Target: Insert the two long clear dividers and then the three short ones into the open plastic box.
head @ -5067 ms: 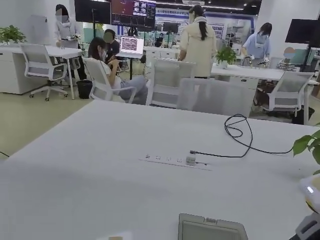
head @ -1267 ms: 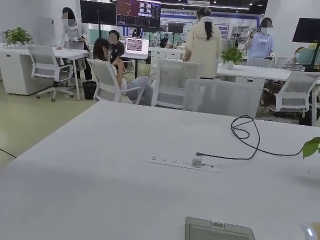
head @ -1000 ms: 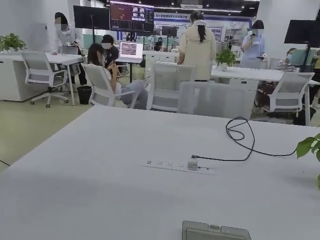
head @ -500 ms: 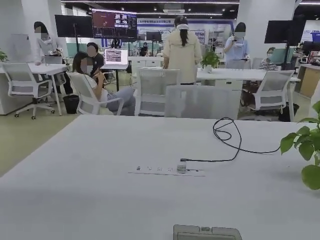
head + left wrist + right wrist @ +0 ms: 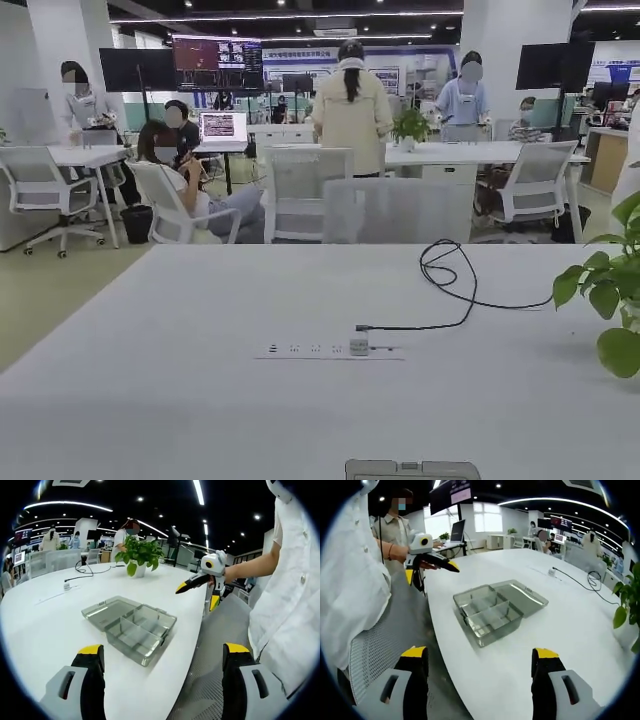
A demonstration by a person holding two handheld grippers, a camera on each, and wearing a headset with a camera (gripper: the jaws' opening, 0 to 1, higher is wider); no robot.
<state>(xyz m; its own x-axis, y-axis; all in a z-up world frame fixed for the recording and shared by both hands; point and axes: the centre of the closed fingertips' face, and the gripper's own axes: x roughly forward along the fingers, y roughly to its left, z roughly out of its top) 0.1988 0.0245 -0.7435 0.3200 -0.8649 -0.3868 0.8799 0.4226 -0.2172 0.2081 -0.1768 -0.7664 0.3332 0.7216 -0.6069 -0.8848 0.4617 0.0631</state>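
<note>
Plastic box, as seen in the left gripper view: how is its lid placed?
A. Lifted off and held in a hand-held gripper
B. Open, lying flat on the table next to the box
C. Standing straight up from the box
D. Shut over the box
B: the lid is folded back and lies flat on the table beside the plastic box, whose compartments are open to view.

Head view: level, over table (image 5: pixel 200 400) toward its far edge. Gripper views: low, off near edge, angled inward from opposite sides; both share open plastic box (image 5: pixel 131 630), near.
</note>
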